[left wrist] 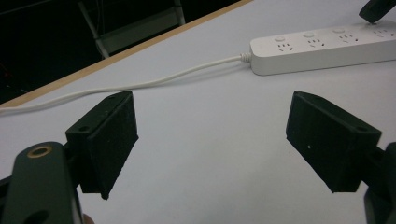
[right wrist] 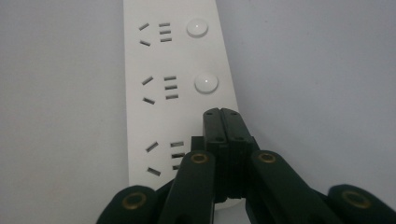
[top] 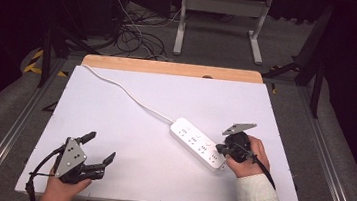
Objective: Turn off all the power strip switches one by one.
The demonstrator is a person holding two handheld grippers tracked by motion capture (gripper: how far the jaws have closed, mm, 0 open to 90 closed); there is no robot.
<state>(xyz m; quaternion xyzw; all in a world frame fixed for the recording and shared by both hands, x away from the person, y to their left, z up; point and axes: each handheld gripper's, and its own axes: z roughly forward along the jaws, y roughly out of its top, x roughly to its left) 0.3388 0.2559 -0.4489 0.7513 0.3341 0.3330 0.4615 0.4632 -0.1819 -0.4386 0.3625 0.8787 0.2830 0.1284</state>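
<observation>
Bench is mostly open: the whole lower-left and centre of the high view is bare. Obstacles: power strip lying diagonally at centre-right, its cord trailing to the upper left. Right tool sits over the strip's near end.

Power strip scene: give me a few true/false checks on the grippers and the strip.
1. The right gripper has its jaws closed together, over the power strip. True.
2. The left gripper is clamped on the cord. False: its jaws stand wide open over bare table, apart from the cord.
3. A plug sits in one of the sockets. False: the visible sockets are empty.
4. The cord runs from the strip toward the table's far left corner. True.
5. The strip has round buttons beside its sockets. True.
</observation>
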